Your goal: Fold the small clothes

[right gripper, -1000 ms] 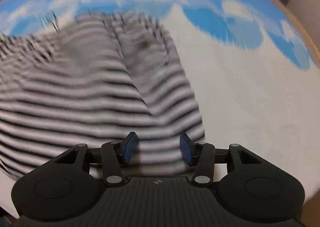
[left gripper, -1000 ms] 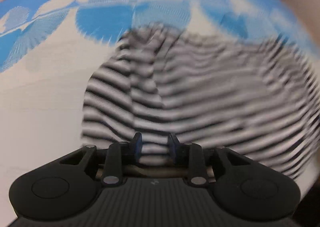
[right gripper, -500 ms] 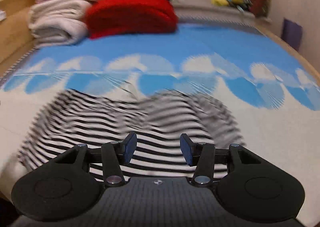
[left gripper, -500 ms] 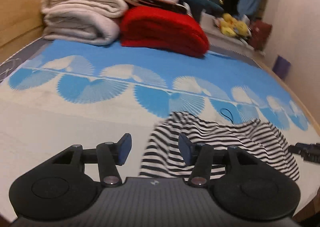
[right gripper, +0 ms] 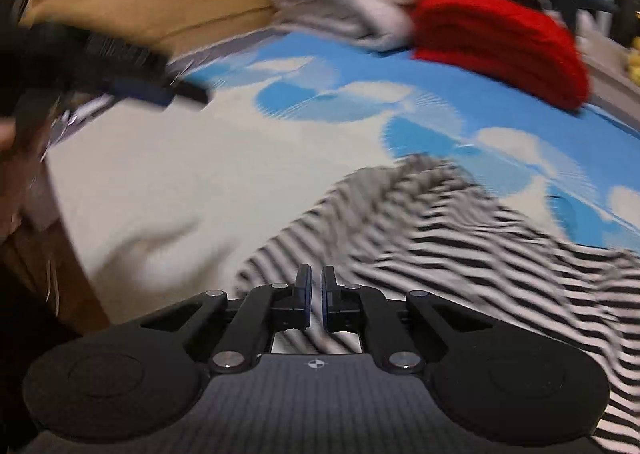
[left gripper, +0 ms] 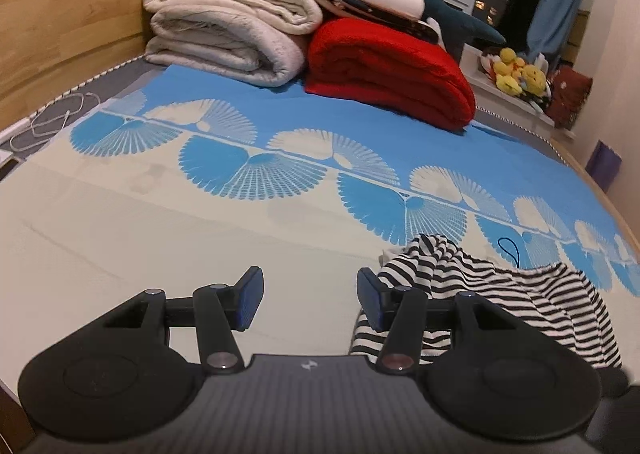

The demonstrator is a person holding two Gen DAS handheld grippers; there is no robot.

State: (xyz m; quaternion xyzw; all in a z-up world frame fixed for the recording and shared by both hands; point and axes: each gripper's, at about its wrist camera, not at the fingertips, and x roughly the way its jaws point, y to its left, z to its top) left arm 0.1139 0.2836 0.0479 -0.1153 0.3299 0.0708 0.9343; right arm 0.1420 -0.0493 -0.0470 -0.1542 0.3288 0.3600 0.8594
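Warm, even indoor light falls on the bed (left gripper: 160, 222), with soft, faint shadows and no glare. The left wrist view is sharp, though its fisheye lens bows the headboard (left gripper: 60, 34) and darkens the corners. The right wrist view is smeared by motion: the striped cloth (right gripper: 460, 238) and red blanket (right gripper: 500, 46) blur, while the gripper (right gripper: 316, 294) stays crisp.

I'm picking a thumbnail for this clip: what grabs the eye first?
The red blanket, folded at the far end of the bed beside stacked beige blankets. Then the crumpled black-and-white striped garment on the blue fan-patterned sheet, lower right in the left wrist view.
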